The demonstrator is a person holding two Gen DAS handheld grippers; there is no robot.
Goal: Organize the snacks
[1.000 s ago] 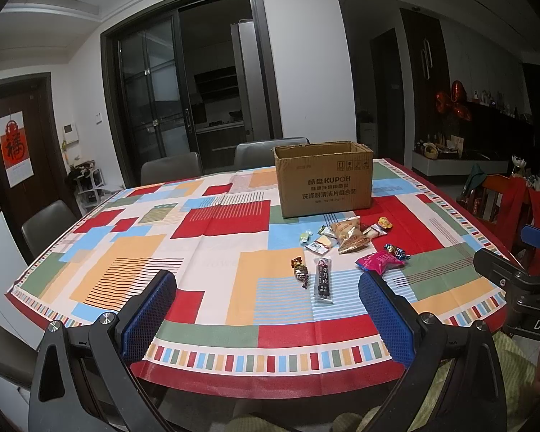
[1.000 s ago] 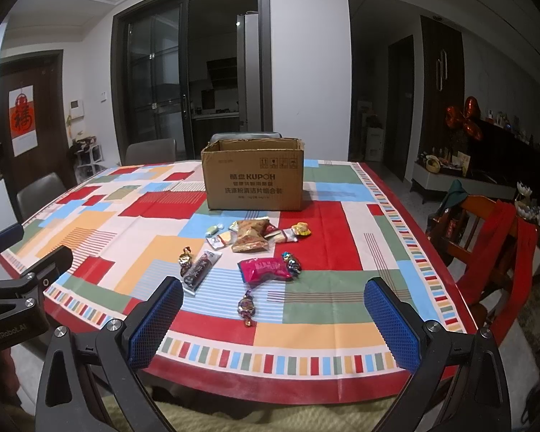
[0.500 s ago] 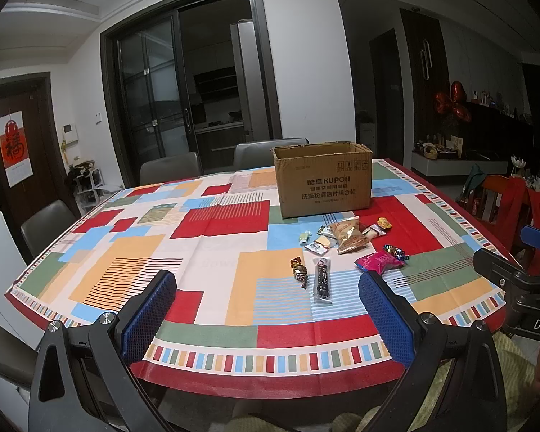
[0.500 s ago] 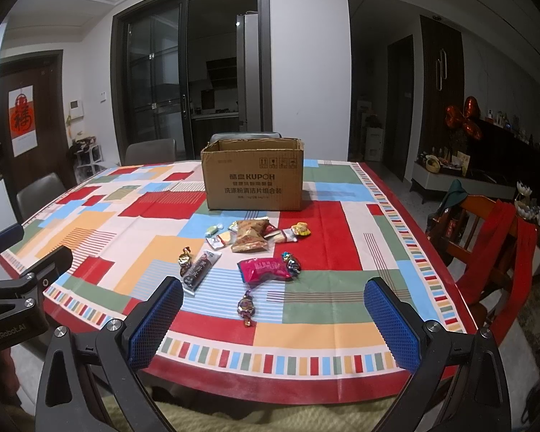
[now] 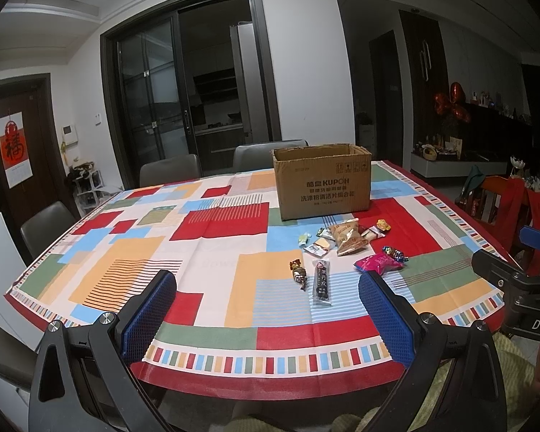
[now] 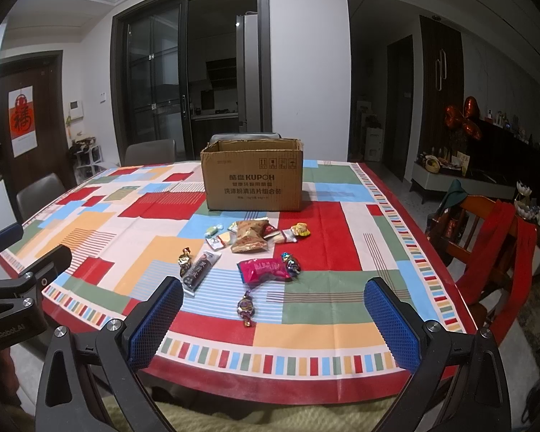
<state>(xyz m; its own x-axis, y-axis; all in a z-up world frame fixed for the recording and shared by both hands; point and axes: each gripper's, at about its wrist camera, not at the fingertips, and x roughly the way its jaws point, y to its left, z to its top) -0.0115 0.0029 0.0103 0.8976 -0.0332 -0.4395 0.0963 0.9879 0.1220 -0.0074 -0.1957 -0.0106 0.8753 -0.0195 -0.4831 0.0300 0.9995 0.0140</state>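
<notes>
Several wrapped snacks lie on the patterned tablecloth in front of an open cardboard box (image 6: 252,183), also in the left wrist view (image 5: 322,181). Among them are a pink packet (image 6: 264,270) (image 5: 378,263), a black stick packet (image 6: 199,271) (image 5: 322,282), a tan bag (image 6: 250,239) (image 5: 347,239) and a foil candy (image 6: 246,307) nearest the front edge. My left gripper (image 5: 268,315) is open and empty above the table's front edge. My right gripper (image 6: 273,322) is open and empty, above the front edge near the foil candy.
The table (image 6: 90,237) is covered by a colourful cloth with a red border. Grey chairs (image 5: 169,171) stand at the far and left sides. A wooden chair with red cloth (image 6: 496,230) stands to the right. Glass doors are behind.
</notes>
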